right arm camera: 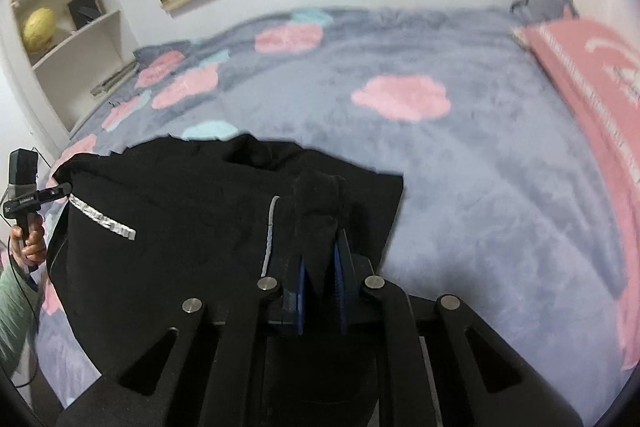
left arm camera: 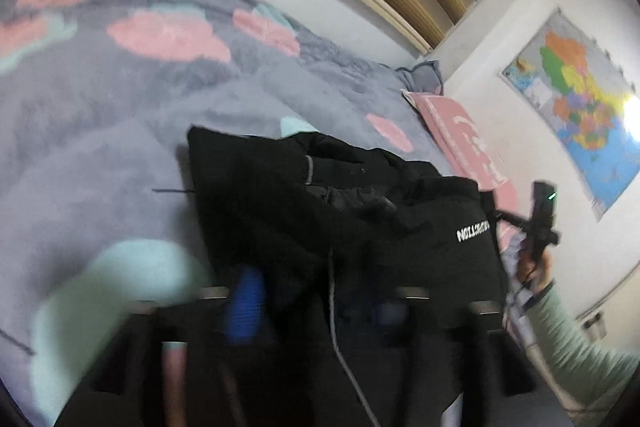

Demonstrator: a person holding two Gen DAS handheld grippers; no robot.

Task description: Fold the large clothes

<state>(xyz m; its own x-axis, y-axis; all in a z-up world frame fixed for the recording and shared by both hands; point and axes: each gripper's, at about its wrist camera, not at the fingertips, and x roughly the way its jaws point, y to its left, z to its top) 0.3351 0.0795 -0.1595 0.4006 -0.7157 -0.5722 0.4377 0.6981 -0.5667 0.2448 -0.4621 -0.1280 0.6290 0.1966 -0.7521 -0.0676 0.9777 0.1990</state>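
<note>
Black jacket (right arm camera: 168,227) on the bed (right arm camera: 460,155), pinched by one hand-held gripper.
Right hand-held gripper (right arm camera: 320,267) is clamped on a jacket fold; left hand-held gripper (left arm camera: 316,307) stands apart just above the cloth.

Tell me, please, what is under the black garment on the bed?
The black garment lies on a grey blanket with pink and teal cloud shapes; the blanket shows on all sides. What is directly beneath the garment is covered, so any other thing there cannot be seen.
</note>
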